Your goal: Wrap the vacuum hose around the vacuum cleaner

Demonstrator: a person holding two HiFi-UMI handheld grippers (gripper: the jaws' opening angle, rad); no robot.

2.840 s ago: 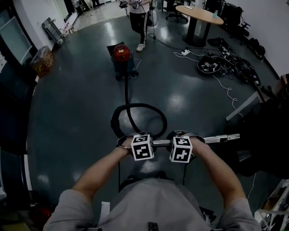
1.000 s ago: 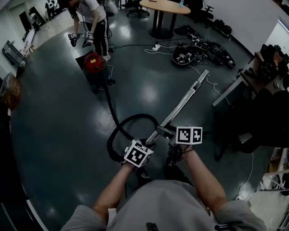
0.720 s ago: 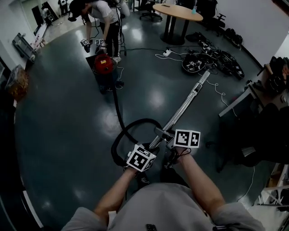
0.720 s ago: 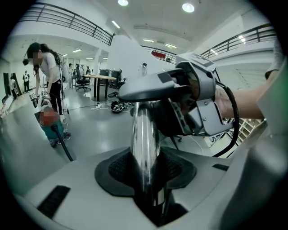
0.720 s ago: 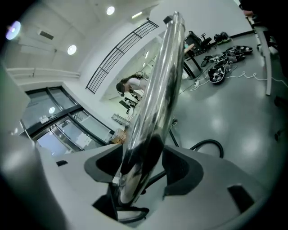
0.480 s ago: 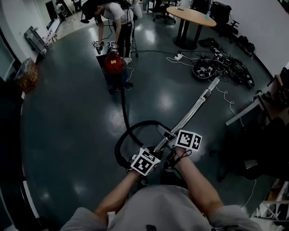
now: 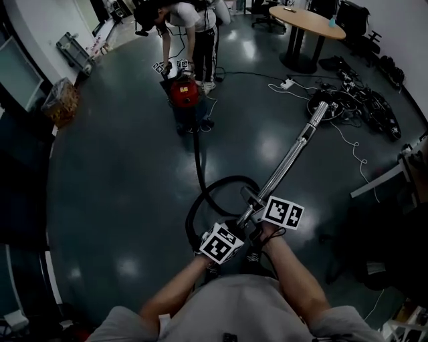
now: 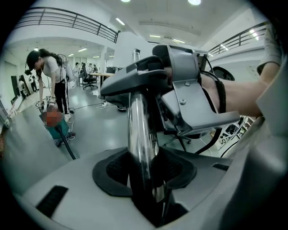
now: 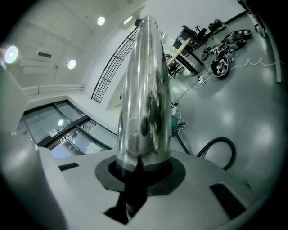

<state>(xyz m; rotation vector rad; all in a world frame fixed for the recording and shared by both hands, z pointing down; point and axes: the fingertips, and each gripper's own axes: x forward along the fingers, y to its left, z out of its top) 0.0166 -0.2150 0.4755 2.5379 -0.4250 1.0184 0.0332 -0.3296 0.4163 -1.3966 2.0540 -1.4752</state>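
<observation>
Two tongs: the left tongs (image 7: 235, 226) and the right tongs (image 7: 257, 212), whose jaws are closing with the one metal wand (image 7: 287, 160) between them. Ahead of them are one black hose (image 7: 197, 153), one vacuum cleaner (image 7: 185, 93), one bending person (image 7: 187, 20) and one round tabletop (image 7: 306, 13).

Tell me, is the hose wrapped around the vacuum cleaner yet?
Not yet. Done: the metal tube is picked up. In hand: the left gripper is clamped on it, and the right gripper has its jaws closing round it. Left: the black hose lies looped on the floor, running to the red vacuum cleaner, with none wound around it.
</observation>
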